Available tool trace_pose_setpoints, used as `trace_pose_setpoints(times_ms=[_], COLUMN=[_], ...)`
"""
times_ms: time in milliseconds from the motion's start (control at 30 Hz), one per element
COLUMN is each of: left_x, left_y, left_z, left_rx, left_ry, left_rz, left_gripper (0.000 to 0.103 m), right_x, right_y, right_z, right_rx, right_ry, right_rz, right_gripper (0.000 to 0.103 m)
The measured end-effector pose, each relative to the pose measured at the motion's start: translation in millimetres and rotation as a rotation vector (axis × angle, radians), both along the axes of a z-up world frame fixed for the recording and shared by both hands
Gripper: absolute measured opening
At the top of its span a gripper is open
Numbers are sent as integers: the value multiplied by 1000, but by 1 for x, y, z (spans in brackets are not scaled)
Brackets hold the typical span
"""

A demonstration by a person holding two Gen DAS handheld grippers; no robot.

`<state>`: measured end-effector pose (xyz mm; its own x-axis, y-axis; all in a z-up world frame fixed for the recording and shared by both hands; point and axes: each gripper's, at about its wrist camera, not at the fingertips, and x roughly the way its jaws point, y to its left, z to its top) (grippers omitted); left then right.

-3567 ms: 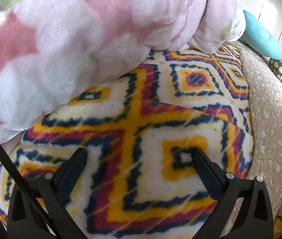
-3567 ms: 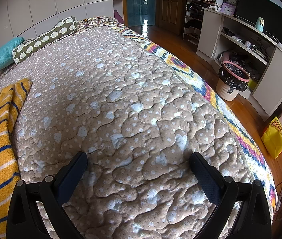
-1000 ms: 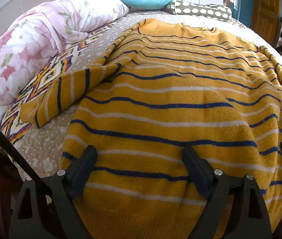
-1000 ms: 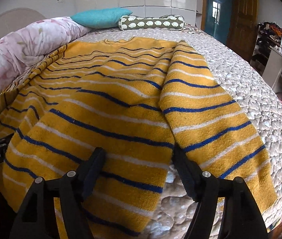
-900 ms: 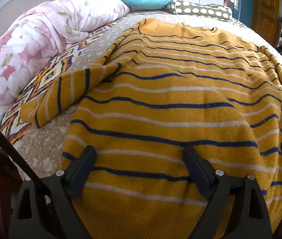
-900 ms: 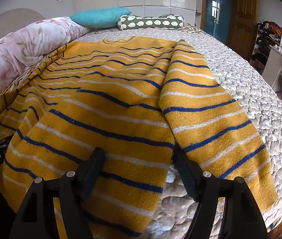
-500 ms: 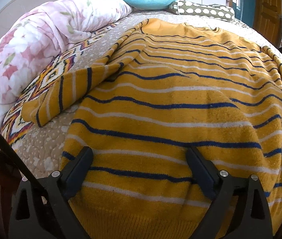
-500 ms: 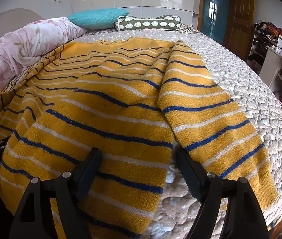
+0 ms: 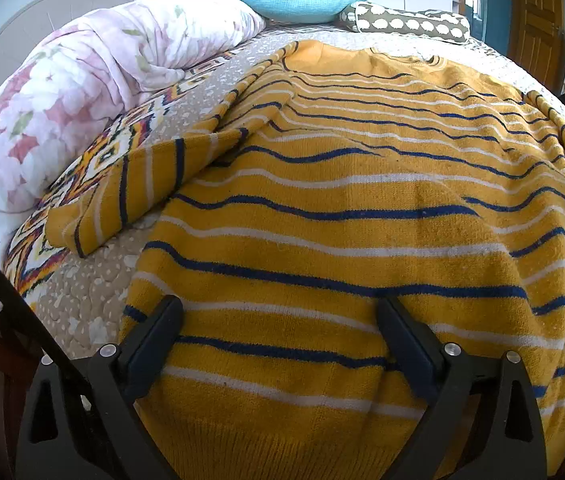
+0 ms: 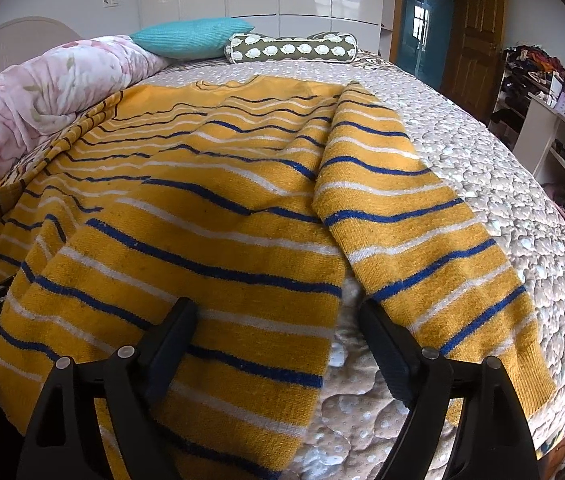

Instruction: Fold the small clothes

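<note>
A yellow sweater with blue and white stripes (image 9: 342, 200) lies spread flat on the bed, hem toward me, collar at the far end. It also shows in the right wrist view (image 10: 202, 208). Its left sleeve (image 9: 134, 192) lies out to the left and its right sleeve (image 10: 410, 232) lies along the right side. My left gripper (image 9: 278, 328) is open over the hem's left part. My right gripper (image 10: 278, 328) is open over the hem's right corner, between body and right sleeve. Neither holds anything.
The bed has a beige quilted cover (image 10: 502, 168). A pink floral duvet (image 9: 82, 92) is piled at the left over a patterned blanket (image 9: 94, 160). A teal pillow (image 9: 302, 0) and a spotted bolster (image 10: 294, 48) lie at the head. Shelves (image 10: 562, 140) stand right.
Both views swung from the blanket and bare quilt onto the sweater's hem. In the last second both grippers drew back slightly and stayed open.
</note>
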<state>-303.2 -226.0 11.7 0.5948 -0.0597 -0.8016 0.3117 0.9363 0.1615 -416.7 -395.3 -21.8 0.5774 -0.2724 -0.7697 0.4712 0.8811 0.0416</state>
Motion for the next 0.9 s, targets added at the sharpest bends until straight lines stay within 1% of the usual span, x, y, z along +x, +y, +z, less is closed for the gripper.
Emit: trace_pose_setpoints(times_ms=[500, 667, 900], left_x=[-4, -7, -8], left_y=[1, 2, 2], left_z=[-1, -2, -2], left_rx=[-2, -11, -10], left_ry=[-33, -57, -59], left_rz=[-8, -13, -15], left_gripper=[98, 98, 98], right_x=[-2, -3, -5], right_y=[1, 3, 4], right_z=[-2, -2, -3], right_rx=[-12, -20, -25], right_ry=[-13, -23, -27], right_rz=[-4, -7, -7], right_gripper=[88, 89, 89])
